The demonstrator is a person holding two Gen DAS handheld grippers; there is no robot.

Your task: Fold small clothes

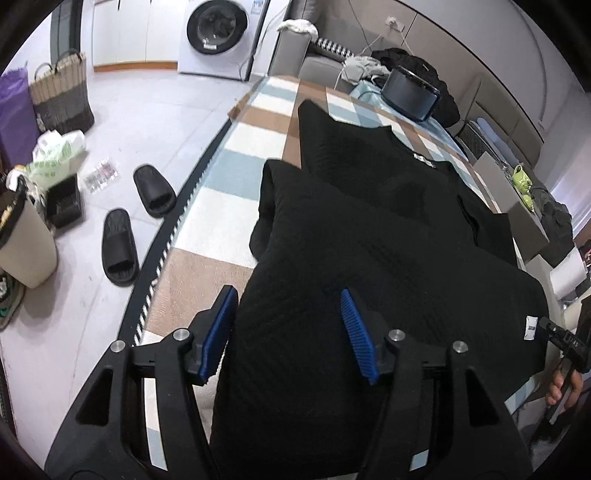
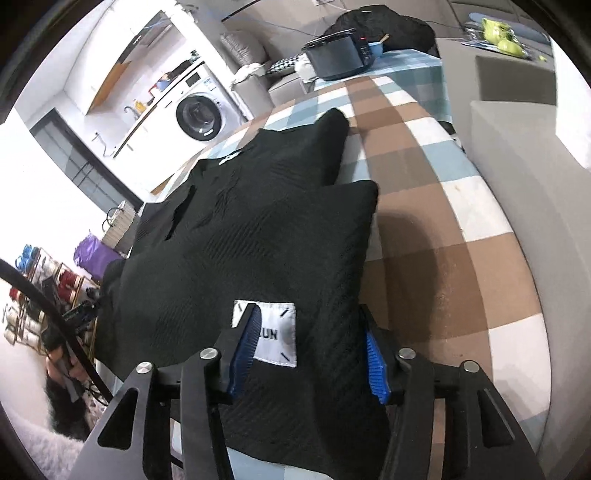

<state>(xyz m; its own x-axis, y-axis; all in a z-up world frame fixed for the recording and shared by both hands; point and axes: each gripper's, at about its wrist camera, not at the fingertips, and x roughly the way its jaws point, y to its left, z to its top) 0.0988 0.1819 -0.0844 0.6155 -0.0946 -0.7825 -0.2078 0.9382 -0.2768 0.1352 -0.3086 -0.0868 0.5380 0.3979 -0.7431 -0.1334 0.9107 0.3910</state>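
A black knitted garment [image 1: 369,229] is shown lying on a checked blanket [image 1: 236,158] of brown, pale blue and white squares, which covers a raised surface. The near hem has been brought up over the body, so that a folded edge is seen lying across the middle of the garment, with the collar and a small white neck label [image 1: 424,159] left exposed at the far end. The left gripper [image 1: 288,332] is seen above the near left part of the fold; its blue pads [image 1: 221,325] are held apart, and nothing is clamped between them, the cloth merely lying beneath. The right gripper [image 2: 310,350] is placed over the near right corner, where a white sewn tag [image 2: 275,332] is visible; its jaws likewise stand apart, straddling the fabric without pressing on it. One fold may therefore be judged as laid and let go. The sleeves, seen as pointed flaps at the far side, appear not yet tucked in, and at least one further fold is judged to be left before a compact bundle is obtained. Slippers [image 1: 136,218] and a washing machine [image 1: 218,33] are seen on the floor beyond the left edge.
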